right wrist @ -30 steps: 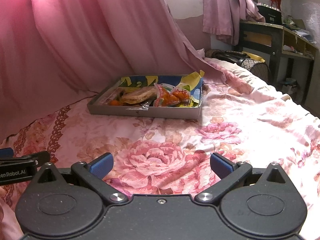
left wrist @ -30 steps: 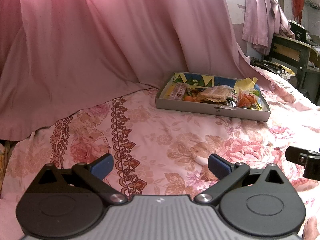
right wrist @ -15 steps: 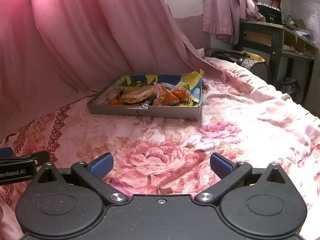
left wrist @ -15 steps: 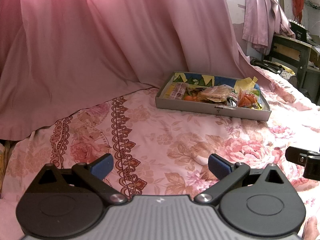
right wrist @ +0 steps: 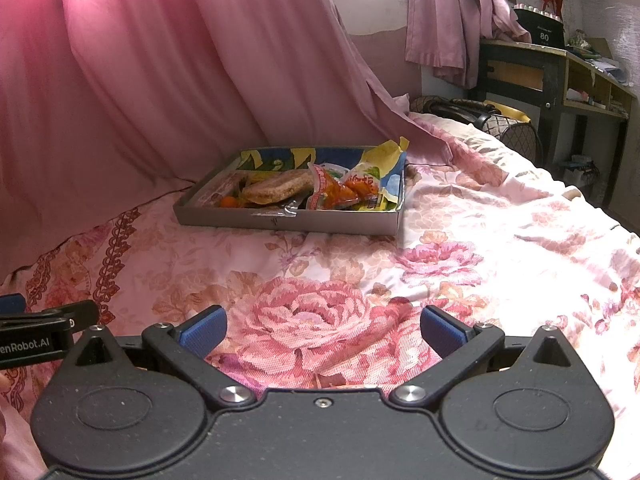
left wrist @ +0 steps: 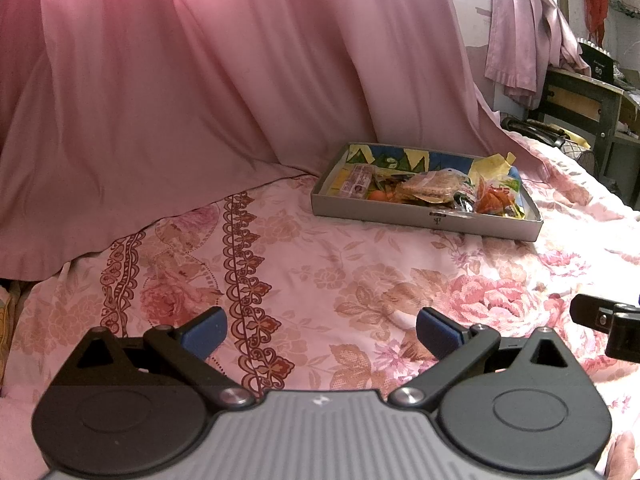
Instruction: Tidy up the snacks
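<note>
both grippers, the left gripper [left wrist: 320, 332] and right gripper [right wrist: 322, 330], hung released and empty, well short of the tray [right wrist: 288, 222] of snacks [right wrist: 280, 188] on the bedspread [right wrist: 320, 280]. a push on that soft bedding could tip the tray. nothing had shifted since earlier.

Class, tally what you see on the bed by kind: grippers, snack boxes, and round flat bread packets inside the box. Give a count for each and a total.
Grippers: 2, the left gripper and the right gripper
Snack boxes: 1, the grey box
Round bread packets: 1
Total: 4
</note>
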A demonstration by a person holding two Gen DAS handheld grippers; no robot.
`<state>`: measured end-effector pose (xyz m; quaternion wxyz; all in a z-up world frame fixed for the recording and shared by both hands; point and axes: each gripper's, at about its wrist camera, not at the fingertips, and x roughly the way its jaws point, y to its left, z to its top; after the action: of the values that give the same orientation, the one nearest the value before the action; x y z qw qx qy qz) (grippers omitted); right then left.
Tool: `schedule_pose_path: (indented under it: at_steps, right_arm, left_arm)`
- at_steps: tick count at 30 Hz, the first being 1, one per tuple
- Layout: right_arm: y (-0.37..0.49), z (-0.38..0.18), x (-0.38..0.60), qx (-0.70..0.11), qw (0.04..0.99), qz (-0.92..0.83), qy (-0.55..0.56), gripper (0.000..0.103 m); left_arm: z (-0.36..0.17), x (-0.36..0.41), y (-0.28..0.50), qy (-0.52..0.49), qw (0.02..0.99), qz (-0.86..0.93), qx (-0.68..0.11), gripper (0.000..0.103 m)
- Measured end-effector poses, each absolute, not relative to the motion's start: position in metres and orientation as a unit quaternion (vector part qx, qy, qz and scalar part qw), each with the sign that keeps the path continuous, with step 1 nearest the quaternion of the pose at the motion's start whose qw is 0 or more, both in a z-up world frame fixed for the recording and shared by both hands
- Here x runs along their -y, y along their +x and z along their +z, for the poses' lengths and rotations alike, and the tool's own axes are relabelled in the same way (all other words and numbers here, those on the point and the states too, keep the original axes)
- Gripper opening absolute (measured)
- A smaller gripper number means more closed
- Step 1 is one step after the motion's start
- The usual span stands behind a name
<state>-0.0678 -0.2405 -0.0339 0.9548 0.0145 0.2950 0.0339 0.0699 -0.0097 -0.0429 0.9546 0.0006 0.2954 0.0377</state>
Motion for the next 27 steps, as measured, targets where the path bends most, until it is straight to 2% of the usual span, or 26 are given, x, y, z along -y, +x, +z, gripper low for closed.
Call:
schedule_pose_path:
  at_steps: [27]
  right_arm:
    - [-0.0677,-0.0350,0.2395,-0.296,0.954,0.033,0.014,0.102]
  left_arm:
    - [-0.0431,0.0097,0.0702,0.001,0.954,0.038,-0.296,0.103]
